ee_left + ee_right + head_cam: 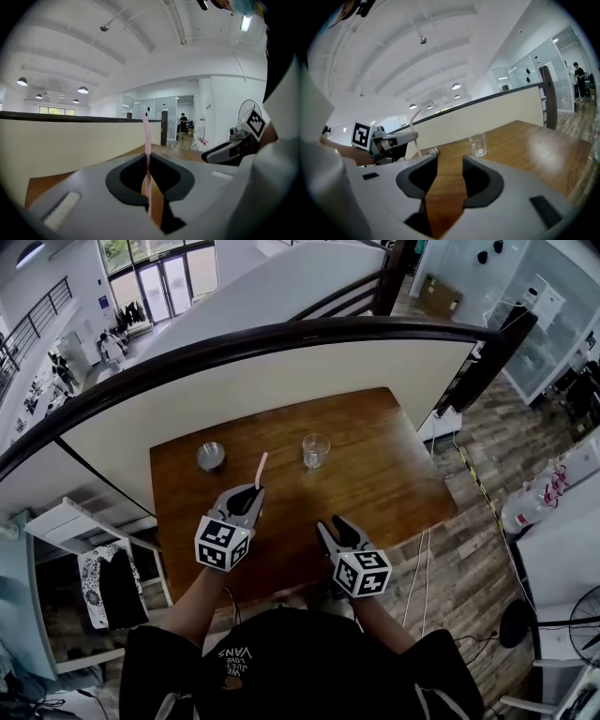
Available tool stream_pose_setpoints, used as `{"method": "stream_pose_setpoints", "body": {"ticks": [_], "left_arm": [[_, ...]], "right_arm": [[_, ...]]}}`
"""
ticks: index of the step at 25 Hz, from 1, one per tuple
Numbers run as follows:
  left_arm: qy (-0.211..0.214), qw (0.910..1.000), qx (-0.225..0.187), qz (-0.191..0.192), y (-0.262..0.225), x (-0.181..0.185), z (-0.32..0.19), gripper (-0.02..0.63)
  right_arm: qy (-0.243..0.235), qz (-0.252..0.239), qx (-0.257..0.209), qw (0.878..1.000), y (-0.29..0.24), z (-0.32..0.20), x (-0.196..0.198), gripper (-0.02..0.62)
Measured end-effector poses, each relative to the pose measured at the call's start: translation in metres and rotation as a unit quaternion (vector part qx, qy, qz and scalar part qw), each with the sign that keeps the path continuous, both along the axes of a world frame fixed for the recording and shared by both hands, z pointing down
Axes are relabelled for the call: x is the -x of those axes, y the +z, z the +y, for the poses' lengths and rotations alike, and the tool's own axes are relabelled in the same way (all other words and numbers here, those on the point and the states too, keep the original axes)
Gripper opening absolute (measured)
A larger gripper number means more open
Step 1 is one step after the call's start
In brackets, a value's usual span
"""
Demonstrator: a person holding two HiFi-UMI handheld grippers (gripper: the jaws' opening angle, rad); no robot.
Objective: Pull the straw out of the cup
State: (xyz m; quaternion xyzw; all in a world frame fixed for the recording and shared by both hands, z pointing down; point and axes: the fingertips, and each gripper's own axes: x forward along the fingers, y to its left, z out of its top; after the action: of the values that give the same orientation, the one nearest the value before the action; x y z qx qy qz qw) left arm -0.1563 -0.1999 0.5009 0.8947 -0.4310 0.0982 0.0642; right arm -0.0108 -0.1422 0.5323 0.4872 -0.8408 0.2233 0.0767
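A clear glass cup [315,450] stands upright toward the far side of the wooden table [394,484], with no straw in it. The pink straw [261,468] is away from the cup, to its left, with my left gripper [257,489] shut on its lower part. In the left gripper view the straw [146,136] rises upright from between the closed jaws of my left gripper [146,158]. My right gripper [329,525] hovers over the table's near edge, open and empty. In its own view, the right gripper [450,164] looks toward the cup [478,144], with the straw [412,136] off to the left.
A small round metal dish [211,457] sits on the table left of the cup. A curved dark-capped balustrade [281,343] runs behind the table, with a drop to a lower floor beyond. A white rack [66,521] stands to the left.
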Motion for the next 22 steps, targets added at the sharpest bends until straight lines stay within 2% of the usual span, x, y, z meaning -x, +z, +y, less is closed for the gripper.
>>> {"method": "stream_pose_setpoints", "body": {"ticks": [9, 15, 22], "left_arm": [[0.009, 0.9999, 0.006, -0.001, 0.009, 0.010, 0.041, 0.031], [0.005, 0.9998, 0.014, 0.012, 0.014, 0.015, 0.062, 0.031], [0.005, 0.9994, 0.028, 0.018, 0.028, 0.014, 0.084, 0.031]], "right_arm": [[0.005, 0.001, 0.002, 1.000, 0.005, 0.026, 0.018, 0.153], [0.014, -0.003, 0.008, 1.000, 0.011, 0.043, 0.023, 0.153], [0.022, 0.002, 0.015, 1.000, 0.020, 0.057, 0.022, 0.122]]}}
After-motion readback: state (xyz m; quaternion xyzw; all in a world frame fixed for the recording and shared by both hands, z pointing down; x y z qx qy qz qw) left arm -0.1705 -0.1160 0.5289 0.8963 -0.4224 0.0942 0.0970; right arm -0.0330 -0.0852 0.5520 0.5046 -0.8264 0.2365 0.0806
